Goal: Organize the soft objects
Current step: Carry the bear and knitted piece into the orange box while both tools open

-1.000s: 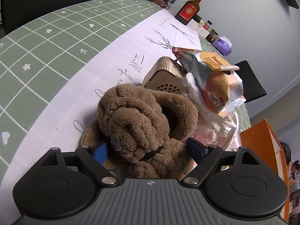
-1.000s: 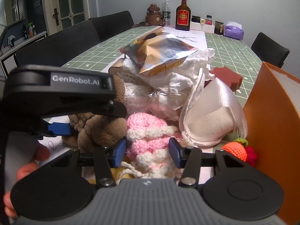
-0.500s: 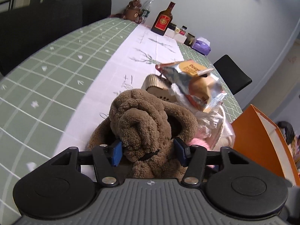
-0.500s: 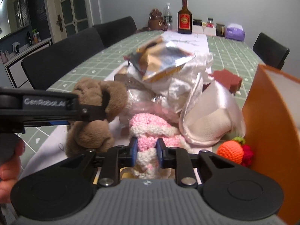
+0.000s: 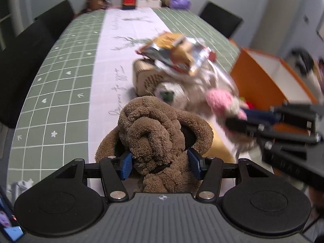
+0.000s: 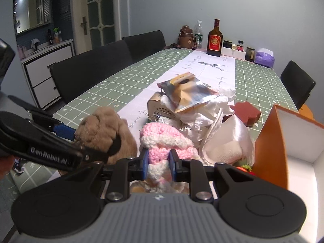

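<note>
both jaws clamped — left gripper (image 5: 161, 167) on brown plush (image 5: 160, 133).

Left tool (image 5: 161, 165) clamped on plush — right tool (image 6: 157, 163) pinching knit.

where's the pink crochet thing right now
The pink and white crochet piece is clamped in the right gripper, between the brown plush toy and the orange box.

Snack bag (image 5: 178, 54) and pink knit (image 5: 220, 103) motion-blurred, orange box (image 6: 287, 141) cut off at right edge
</note>
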